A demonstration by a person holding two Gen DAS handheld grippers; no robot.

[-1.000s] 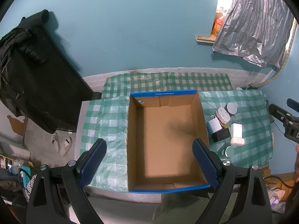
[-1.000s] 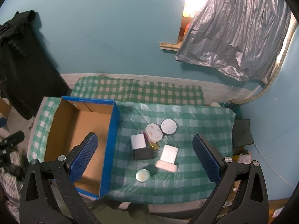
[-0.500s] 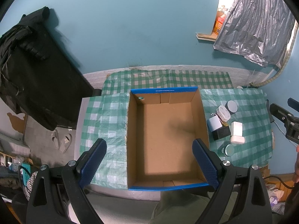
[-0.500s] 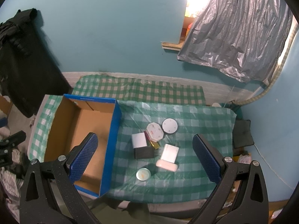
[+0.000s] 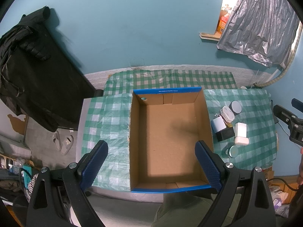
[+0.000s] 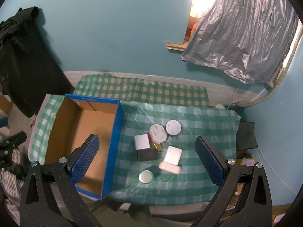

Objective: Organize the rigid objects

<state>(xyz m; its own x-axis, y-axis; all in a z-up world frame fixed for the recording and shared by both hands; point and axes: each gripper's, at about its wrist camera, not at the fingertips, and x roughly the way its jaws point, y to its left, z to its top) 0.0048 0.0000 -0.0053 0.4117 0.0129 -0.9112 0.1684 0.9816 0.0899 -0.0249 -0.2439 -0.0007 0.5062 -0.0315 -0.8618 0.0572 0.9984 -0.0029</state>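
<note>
Overhead | left gripper [image 5: 151, 157] released | right gripper [image 6: 146, 155] released | gold item [image 6: 158, 146] mostly hidden beneath boxes

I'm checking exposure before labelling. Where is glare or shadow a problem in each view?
Right wrist view: the window is blown out white beside the silver curtain. Left wrist view: milder glare there, and a soft shadow falls across the cardboard box floor. Both views bend straight lines at the edges.

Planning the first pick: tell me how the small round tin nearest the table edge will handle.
The round tin is low and flat-lidded, so it probably won't tip. Its smooth rim may slip in the tongs. On edge it could roll, and it sits apart from the other items, so nothing would stop it.
</note>
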